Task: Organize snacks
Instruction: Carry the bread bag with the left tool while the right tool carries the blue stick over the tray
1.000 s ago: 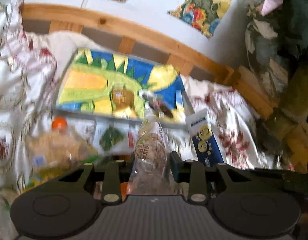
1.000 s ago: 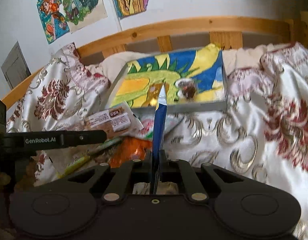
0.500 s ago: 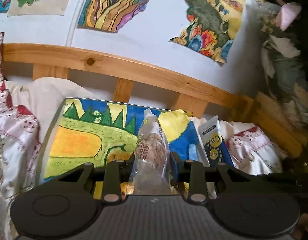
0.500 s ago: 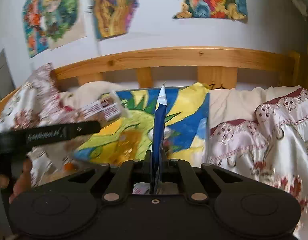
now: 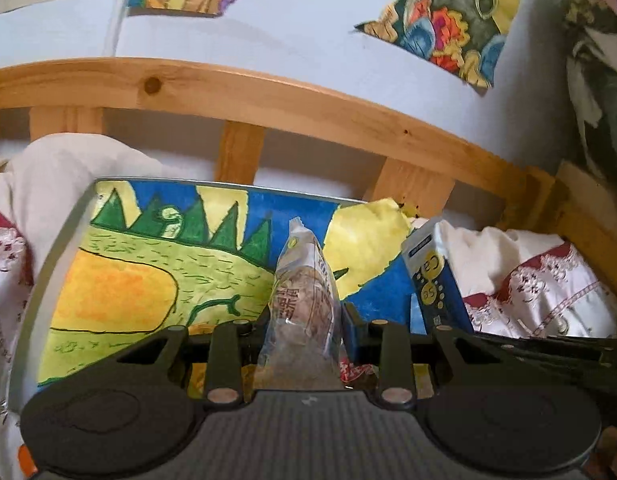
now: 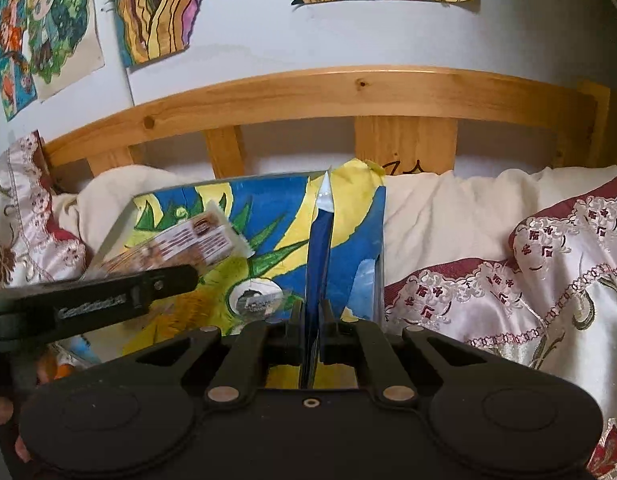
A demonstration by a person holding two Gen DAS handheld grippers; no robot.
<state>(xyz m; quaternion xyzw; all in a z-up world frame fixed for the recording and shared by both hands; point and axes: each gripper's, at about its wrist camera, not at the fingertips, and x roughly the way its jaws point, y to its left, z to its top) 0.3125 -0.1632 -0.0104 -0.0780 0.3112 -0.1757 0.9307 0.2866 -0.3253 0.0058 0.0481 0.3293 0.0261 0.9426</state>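
My left gripper (image 5: 304, 320) is shut on a clear bread packet (image 5: 304, 296) and holds it above a painted box (image 5: 156, 264) lined with a green, yellow and blue drawing. My right gripper (image 6: 311, 320) is shut on a thin blue snack packet (image 6: 319, 256), held edge-on over the same box (image 6: 268, 216). The blue packet (image 5: 432, 280) also shows at the right in the left wrist view. The left gripper (image 6: 180, 276) with its bread packet (image 6: 192, 240) reaches in from the left in the right wrist view. A round snack (image 6: 256, 300) lies in the box.
A wooden bed rail (image 6: 348, 96) runs behind the box under a white wall with drawings. White and red patterned bedding (image 6: 528, 272) lies to the right. A cream pillow (image 5: 56, 168) sits at the left. Clothes (image 5: 600, 80) hang at far right.
Both grippers have lifted their packets from the bedding and moved forward over the painted box. The loose snacks on the bedding have dropped out of view.
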